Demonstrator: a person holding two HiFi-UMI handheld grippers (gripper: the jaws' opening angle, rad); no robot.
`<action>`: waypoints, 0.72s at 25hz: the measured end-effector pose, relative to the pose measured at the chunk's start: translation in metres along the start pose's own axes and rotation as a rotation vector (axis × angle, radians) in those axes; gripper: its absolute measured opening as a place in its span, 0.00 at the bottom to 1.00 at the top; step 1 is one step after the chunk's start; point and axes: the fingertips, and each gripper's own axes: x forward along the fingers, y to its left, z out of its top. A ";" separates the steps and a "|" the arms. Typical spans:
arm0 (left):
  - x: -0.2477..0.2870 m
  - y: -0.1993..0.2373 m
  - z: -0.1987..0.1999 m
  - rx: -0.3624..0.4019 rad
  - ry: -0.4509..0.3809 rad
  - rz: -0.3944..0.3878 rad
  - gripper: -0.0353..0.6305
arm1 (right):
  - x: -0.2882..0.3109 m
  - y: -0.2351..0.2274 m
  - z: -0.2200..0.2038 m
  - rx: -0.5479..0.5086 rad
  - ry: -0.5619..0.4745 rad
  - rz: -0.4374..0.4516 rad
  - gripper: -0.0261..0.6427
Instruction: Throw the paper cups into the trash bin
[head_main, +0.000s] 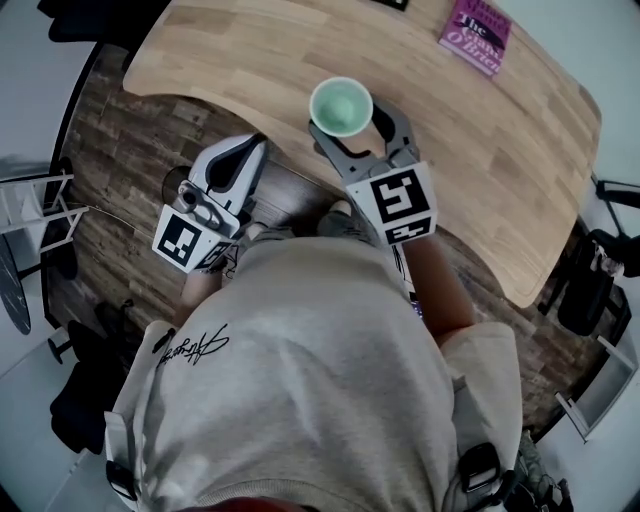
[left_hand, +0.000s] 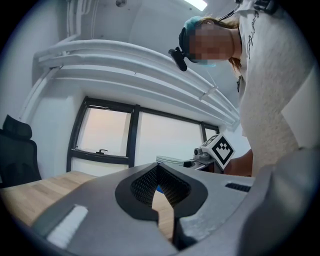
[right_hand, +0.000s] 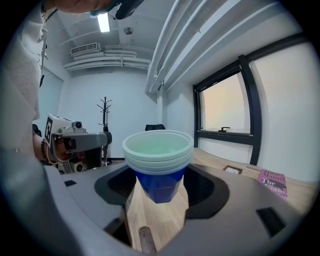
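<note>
A stack of paper cups (head_main: 341, 104), pale green inside and blue outside, stands upright near the front edge of the wooden table (head_main: 300, 50). My right gripper (head_main: 354, 120) is open, with one jaw on each side of the stack. In the right gripper view the cups (right_hand: 158, 160) stand between the jaws with table wood showing beside the base. My left gripper (head_main: 248, 152) hangs below the table edge, left of the cups, shut on nothing. The left gripper view looks up along its closed jaws toward the window. I see no trash bin that I can make out.
A pink book (head_main: 476, 36) lies at the table's far right, also in the right gripper view as the book (right_hand: 273, 181). A dark round object (head_main: 177, 182) sits on the wood floor, partly behind the left gripper. Chairs and dark furniture stand at both sides.
</note>
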 end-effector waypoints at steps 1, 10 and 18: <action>-0.006 0.004 0.000 0.003 -0.003 0.012 0.06 | 0.004 0.005 0.002 -0.004 0.000 0.009 0.47; -0.073 0.043 0.013 0.011 -0.009 0.127 0.06 | 0.056 0.065 0.017 -0.030 0.008 0.114 0.47; -0.145 0.078 0.023 0.019 0.002 0.236 0.06 | 0.102 0.135 0.039 -0.054 -0.005 0.217 0.47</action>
